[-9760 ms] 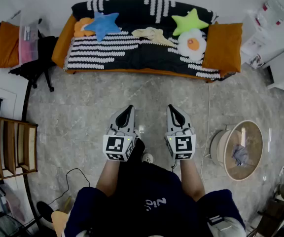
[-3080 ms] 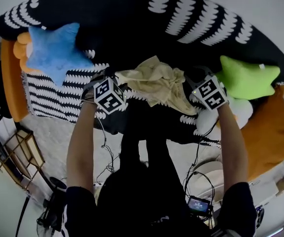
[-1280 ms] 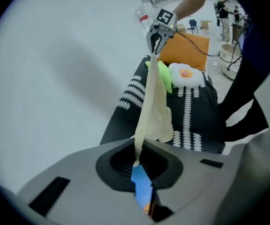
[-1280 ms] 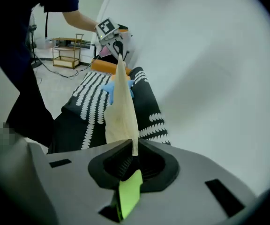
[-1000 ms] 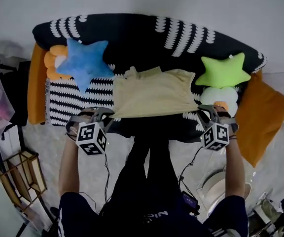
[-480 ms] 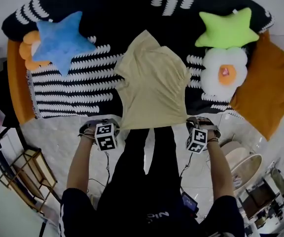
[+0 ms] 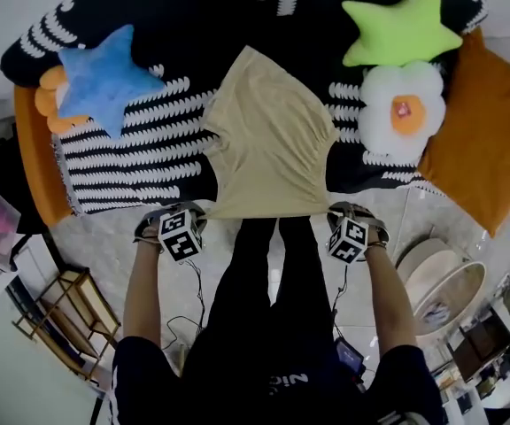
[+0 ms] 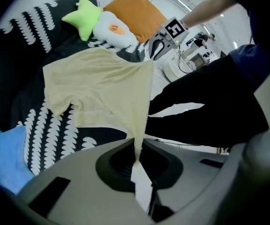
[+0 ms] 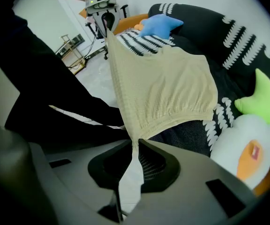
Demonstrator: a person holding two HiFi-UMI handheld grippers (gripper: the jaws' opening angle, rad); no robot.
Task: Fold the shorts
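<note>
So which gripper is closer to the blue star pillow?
Left. The left gripper grips the shorts on the side of the blue star pillow; the right gripper grips their far corner.

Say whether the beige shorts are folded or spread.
Spread out: the shorts lie flat on the sofa, one edge stretched between the left gripper and right gripper.

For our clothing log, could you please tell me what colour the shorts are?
The shorts are plain pale yellowish beige, clearest in the head view.

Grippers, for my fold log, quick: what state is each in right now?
Left gripper: shut on the shorts, one near corner.
Right gripper: shut on the shorts, the other near corner.
</note>
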